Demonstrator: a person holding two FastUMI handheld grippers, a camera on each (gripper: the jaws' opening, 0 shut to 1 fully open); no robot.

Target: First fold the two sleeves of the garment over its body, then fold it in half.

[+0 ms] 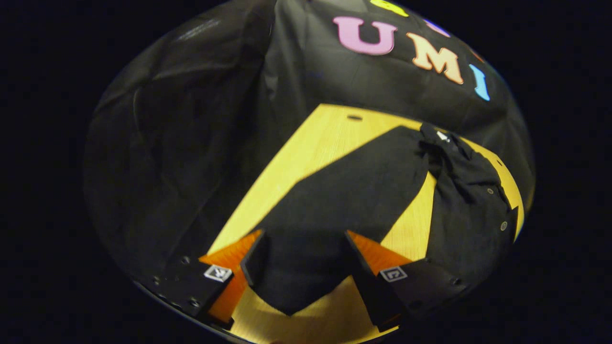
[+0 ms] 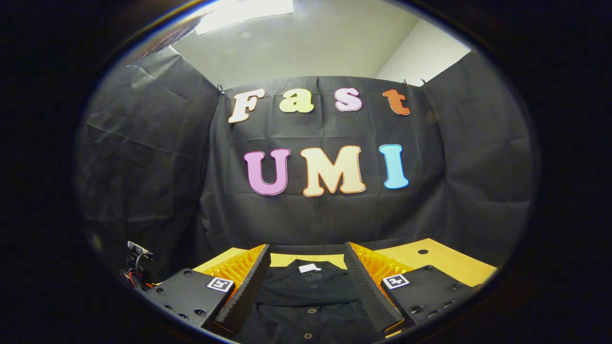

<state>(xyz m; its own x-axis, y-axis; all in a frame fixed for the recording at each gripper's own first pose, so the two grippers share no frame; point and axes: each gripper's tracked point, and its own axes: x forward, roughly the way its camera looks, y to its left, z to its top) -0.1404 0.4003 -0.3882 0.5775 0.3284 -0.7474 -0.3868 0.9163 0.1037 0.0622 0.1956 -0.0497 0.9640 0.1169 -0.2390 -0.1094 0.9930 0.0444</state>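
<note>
A black button-up garment (image 1: 471, 215) lies on the yellow wooden table (image 1: 315, 148), its collar with a white label (image 1: 442, 136) at the far end. One long sleeve (image 1: 354, 186) stretches flat across the table toward me. Its cuff end lies between the fingers of my left gripper (image 1: 304, 234), which stands open around it. In the right gripper view the garment's collar and button front (image 2: 308, 294) lie directly below my right gripper (image 2: 306, 246). That gripper is open too, one finger on each side of the collar, and its camera faces the back wall.
Black cloth walls close the booth on the left, the back and the right. The table (image 2: 430, 260) has a small hole (image 2: 422, 251) near its far right corner. A small device with wires (image 2: 136, 265) sits at the left of the right gripper view.
</note>
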